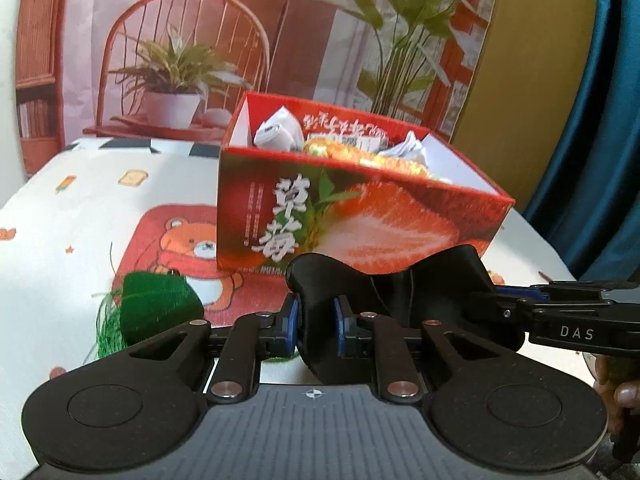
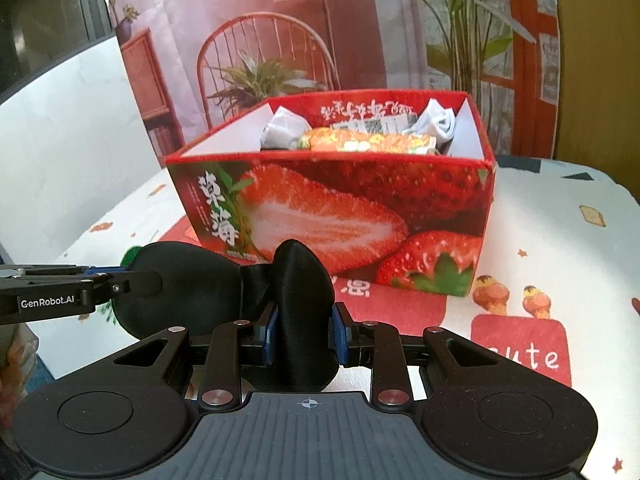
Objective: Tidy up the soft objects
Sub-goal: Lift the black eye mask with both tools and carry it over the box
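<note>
A black satin eye mask (image 1: 400, 280) hangs stretched between my two grippers, just in front of a red strawberry box (image 1: 360, 220). My left gripper (image 1: 316, 316) is shut on one folded end of it. My right gripper (image 2: 304, 328) is shut on the other end (image 2: 300, 280). In each wrist view the other gripper comes in from the side: the right one (image 1: 492, 298) and the left one (image 2: 132, 280). The open-topped box (image 2: 340, 200) holds white rolled cloths (image 2: 286, 128) and an orange patterned packet (image 2: 368, 142).
A green tasselled thing (image 1: 156, 308) lies on the bear-print tablecloth (image 1: 80, 220), left of the mask. A printed backdrop (image 1: 180, 40) of a chair and plants stands behind the box, and a blue curtain (image 1: 592, 120) hangs at the right. A hand's fingers (image 1: 624, 392) show at the right edge.
</note>
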The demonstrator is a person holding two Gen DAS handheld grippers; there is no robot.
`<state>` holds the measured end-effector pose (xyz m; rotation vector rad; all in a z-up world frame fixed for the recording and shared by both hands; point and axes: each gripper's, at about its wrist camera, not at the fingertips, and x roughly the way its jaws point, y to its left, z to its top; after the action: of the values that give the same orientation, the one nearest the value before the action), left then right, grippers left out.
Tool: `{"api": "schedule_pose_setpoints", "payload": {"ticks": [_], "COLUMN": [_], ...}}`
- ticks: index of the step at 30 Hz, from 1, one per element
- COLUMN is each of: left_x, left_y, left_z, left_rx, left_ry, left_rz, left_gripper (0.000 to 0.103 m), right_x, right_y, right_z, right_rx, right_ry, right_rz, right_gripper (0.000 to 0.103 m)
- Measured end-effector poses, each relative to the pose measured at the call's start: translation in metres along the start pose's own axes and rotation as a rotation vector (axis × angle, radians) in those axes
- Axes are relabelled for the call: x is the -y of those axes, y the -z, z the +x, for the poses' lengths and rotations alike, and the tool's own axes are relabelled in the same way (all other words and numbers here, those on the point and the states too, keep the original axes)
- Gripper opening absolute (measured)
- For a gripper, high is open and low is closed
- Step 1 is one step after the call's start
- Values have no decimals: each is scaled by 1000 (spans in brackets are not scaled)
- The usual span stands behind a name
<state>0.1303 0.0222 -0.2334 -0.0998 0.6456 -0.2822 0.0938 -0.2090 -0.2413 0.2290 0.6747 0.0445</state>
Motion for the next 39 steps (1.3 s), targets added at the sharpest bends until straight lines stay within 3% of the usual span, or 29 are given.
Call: {"api": "schedule_pose_setpoints", "payload": {"ticks": [8, 19, 23, 28, 33, 39], "left_x": [3, 17, 17, 14, 14, 11], "left_y": [-24, -101, -129, -152, -152, -141], "left_z": [-20, -28, -1, 46, 97, 123], "left_rx": [109, 283, 225, 92, -56, -143], "left_ry": [6, 27, 46, 58, 44, 42], "left_rz": [21, 89, 74, 83, 118, 145], "left_gripper": [19, 19, 19, 19, 19, 19], "right_x": [-2, 0, 9, 24, 37, 47], "right_y": [-21, -101, -132, -150, -149, -141], "right_z": [-20, -38, -21, 18, 57, 86], "right_rx": [87, 247, 245, 141, 20, -76], "right_ry": [-15, -27, -6, 13, 44, 63], "right_rz": [-18, -74, -71, -13, 46, 87], "right_gripper": [25, 25, 25, 25, 25, 25]}}
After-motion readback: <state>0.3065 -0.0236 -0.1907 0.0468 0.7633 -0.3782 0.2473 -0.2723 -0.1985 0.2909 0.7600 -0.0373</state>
